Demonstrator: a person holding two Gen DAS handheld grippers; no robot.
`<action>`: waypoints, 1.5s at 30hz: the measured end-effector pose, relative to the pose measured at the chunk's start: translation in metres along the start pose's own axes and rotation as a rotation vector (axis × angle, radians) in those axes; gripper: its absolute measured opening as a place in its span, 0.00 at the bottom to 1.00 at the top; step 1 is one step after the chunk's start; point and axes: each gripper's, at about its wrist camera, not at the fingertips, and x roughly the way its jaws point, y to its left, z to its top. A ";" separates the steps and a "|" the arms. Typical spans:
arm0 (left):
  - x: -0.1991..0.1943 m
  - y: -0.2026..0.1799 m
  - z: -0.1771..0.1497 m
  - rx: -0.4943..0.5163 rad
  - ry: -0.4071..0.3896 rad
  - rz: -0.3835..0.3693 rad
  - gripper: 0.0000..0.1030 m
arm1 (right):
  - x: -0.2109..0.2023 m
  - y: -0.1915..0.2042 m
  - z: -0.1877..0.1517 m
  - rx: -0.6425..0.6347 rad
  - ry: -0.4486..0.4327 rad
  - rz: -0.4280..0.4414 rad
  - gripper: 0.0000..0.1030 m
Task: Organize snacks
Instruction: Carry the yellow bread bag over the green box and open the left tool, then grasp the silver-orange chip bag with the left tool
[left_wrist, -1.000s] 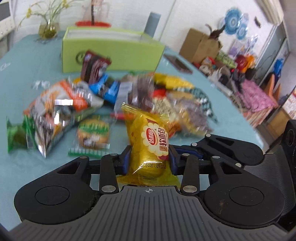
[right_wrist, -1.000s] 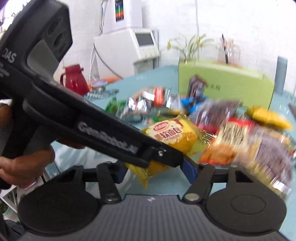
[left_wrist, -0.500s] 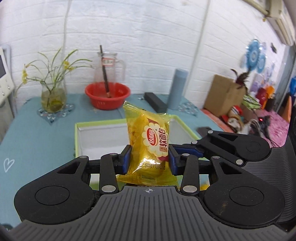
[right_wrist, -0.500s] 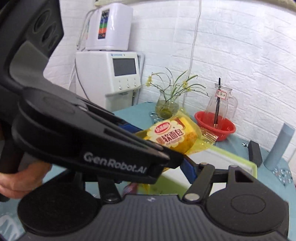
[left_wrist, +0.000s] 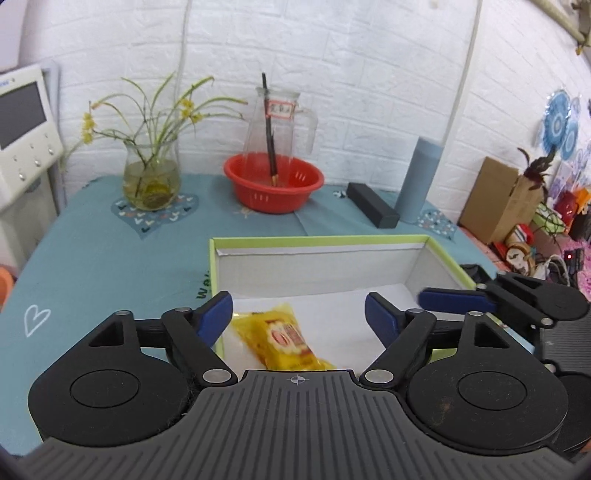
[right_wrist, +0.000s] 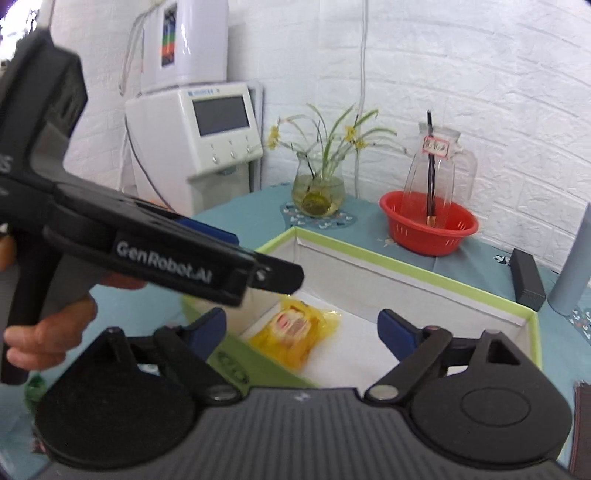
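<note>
The yellow snack packet (left_wrist: 282, 338) lies flat on the white floor of the green-rimmed box (left_wrist: 317, 240), at its near-left corner. Both the left gripper (left_wrist: 299, 314) and right gripper (right_wrist: 301, 326) hang above it, jaws opening, nothing between them.

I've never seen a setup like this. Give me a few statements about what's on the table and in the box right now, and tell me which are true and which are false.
1. A yellow snack lies inside the green-edged box. True.
2. The left claw grips the snack. False: its jaws are opening, with the snack lying loose below them.
3. The jug stands in a red basket. True.
4. The vase holds red roses. False: it holds thin green stems with small yellow flowers.
5. The right claw is clamped shut. False: it is opening, nothing pinched.
</note>
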 end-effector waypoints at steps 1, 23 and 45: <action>-0.014 -0.002 -0.006 0.000 -0.015 -0.003 0.67 | -0.014 0.007 -0.005 0.001 -0.018 0.005 0.90; -0.097 0.042 -0.140 -0.083 0.105 -0.038 0.74 | -0.077 0.167 -0.116 0.232 0.018 0.244 0.90; -0.101 0.031 -0.172 -0.070 0.206 -0.071 0.38 | -0.016 0.193 -0.111 0.032 0.114 0.104 0.78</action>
